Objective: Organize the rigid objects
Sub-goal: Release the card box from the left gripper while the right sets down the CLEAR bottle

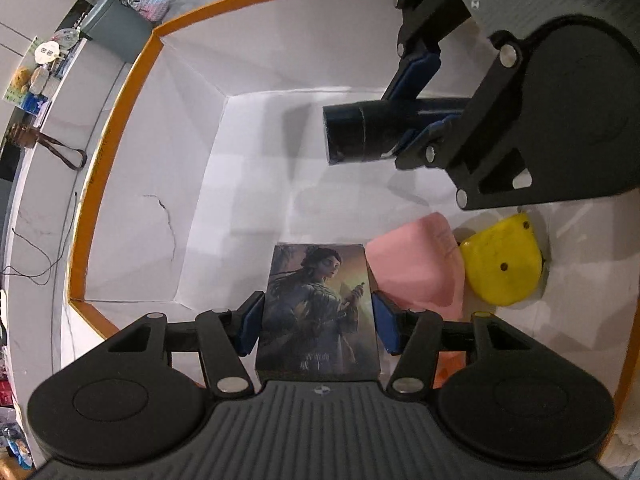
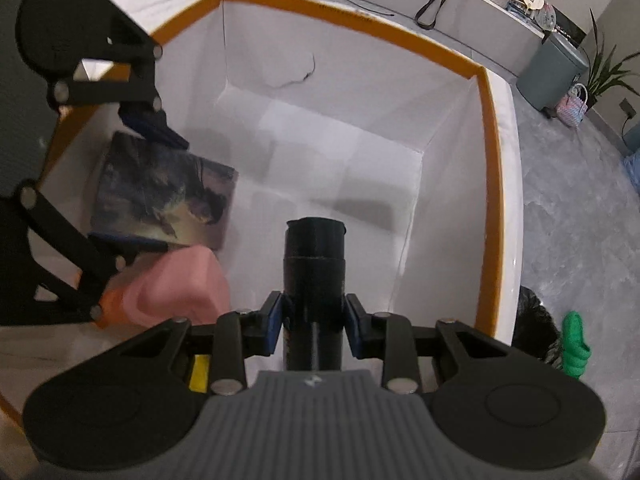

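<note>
White card walls and an orange rim mark the large open box (image 1: 120, 152) into which both tools are lowered. A flat rectangular box printed with a dark painted figure (image 1: 318, 308) is clasped between the blue pads of the left gripper (image 1: 318, 322), low near the box floor. A black cylindrical can with a cap (image 2: 314, 280) is clamped across its body by the right gripper (image 2: 314, 322), held above the white floor. A pink moulded piece (image 1: 416, 268) and a yellow rounded plastic piece (image 1: 502, 264) are seen lying side by side on the floor, just beside the printed box.
</note>
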